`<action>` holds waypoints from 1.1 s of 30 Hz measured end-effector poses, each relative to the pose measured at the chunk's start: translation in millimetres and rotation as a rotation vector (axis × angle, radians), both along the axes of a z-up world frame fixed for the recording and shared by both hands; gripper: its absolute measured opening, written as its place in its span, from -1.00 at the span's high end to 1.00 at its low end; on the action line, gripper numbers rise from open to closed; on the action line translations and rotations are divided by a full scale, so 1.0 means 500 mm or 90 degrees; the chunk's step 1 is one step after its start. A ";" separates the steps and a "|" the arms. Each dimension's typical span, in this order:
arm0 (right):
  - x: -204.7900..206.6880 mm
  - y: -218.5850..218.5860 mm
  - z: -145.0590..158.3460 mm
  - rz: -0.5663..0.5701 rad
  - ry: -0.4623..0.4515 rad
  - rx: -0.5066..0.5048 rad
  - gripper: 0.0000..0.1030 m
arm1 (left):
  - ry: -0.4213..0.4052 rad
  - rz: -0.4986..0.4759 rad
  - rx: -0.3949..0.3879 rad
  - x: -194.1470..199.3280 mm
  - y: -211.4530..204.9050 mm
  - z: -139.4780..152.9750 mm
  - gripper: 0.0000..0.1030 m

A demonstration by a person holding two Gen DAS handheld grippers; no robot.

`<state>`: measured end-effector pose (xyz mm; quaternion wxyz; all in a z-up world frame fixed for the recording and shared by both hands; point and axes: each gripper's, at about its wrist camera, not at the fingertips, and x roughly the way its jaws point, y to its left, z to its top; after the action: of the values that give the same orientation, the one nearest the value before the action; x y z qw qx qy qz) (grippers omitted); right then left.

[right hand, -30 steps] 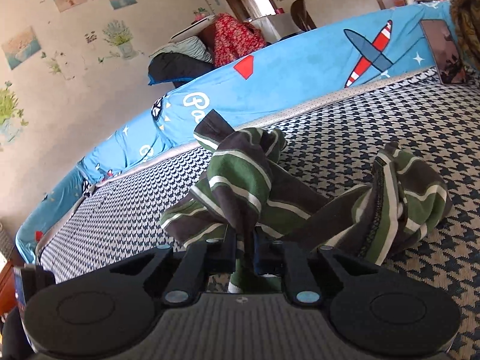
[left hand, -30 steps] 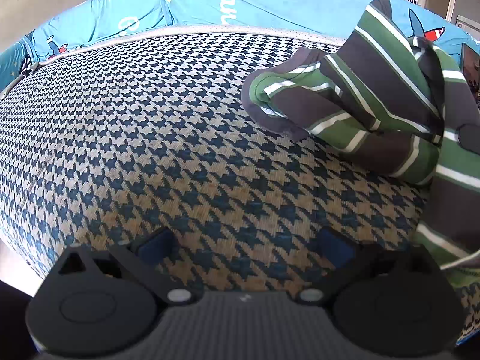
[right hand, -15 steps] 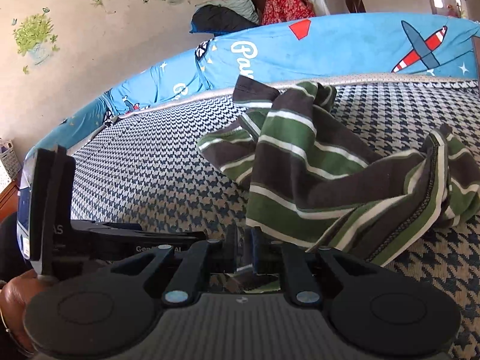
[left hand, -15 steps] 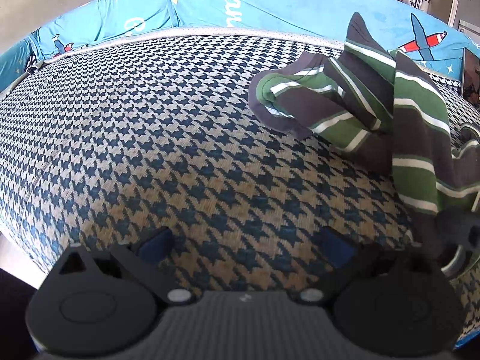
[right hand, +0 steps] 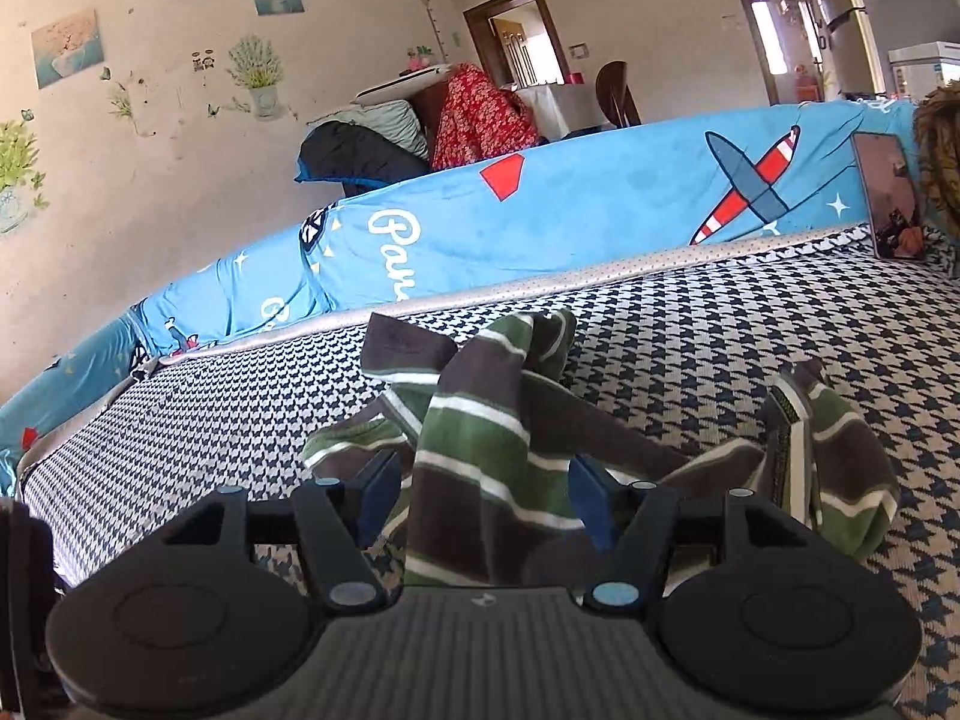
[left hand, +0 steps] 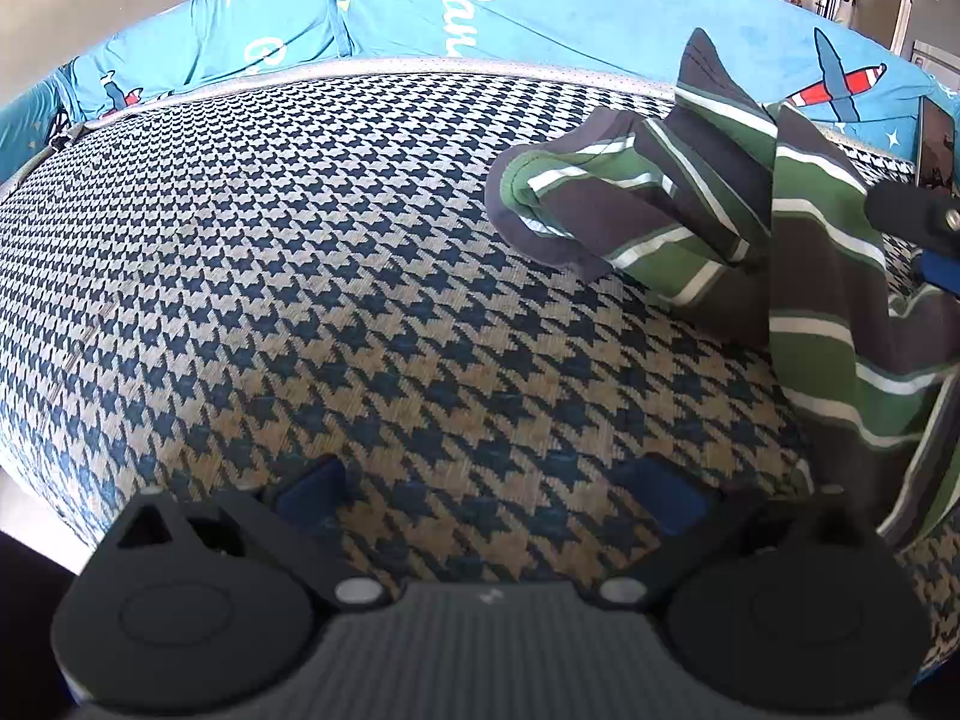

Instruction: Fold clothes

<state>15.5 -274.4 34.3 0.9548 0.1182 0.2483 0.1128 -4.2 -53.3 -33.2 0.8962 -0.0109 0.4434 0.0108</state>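
A green, grey and white striped garment [left hand: 690, 210] lies crumpled on the houndstooth bed mat [left hand: 330, 270], right of centre in the left wrist view. My left gripper [left hand: 489, 492] is open over bare mat, well to the left of the garment and apart from it. In the right wrist view a raised fold of the garment [right hand: 480, 420] stands between the spread fingers of my right gripper [right hand: 486, 498], which is open. Part of the right gripper [left hand: 924, 222] shows at the right edge of the left wrist view, against the cloth.
A blue padded rail with an aeroplane print [right hand: 600, 210] runs along the far side of the bed. A phone [right hand: 888, 204] leans against it at the right. The mat's near edge [left hand: 36, 480] drops off at the lower left. Bedding and clothes are piled behind the rail [right hand: 420, 138].
The right gripper was shut on a fold of the striped garment and has now opened, and the lifted cloth has sunk lower onto the mat. The left gripper stays open in about the same place.
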 end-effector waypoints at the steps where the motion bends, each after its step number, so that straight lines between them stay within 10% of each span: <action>1: 0.010 0.000 0.000 -0.001 0.001 0.008 -0.28 | -0.001 -0.001 0.000 0.001 0.000 0.000 -1.00; 6: 0.060 0.001 -0.013 -0.016 0.014 0.048 -0.30 | -0.003 -0.001 -0.003 -0.001 0.005 -0.001 -1.00; 11: 0.083 -0.014 -0.035 -0.013 0.068 0.089 0.80 | -0.009 0.006 -0.009 0.002 0.014 0.003 -1.00; 33: -0.022 0.026 -0.056 0.123 0.095 0.039 0.90 | -0.077 0.010 -0.132 0.007 0.030 0.104 -1.00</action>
<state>4.6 -261.5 6.2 0.9144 0.1309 0.3253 0.2024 -0.7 -38.5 19.0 0.9152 -0.1079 0.3872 -0.0288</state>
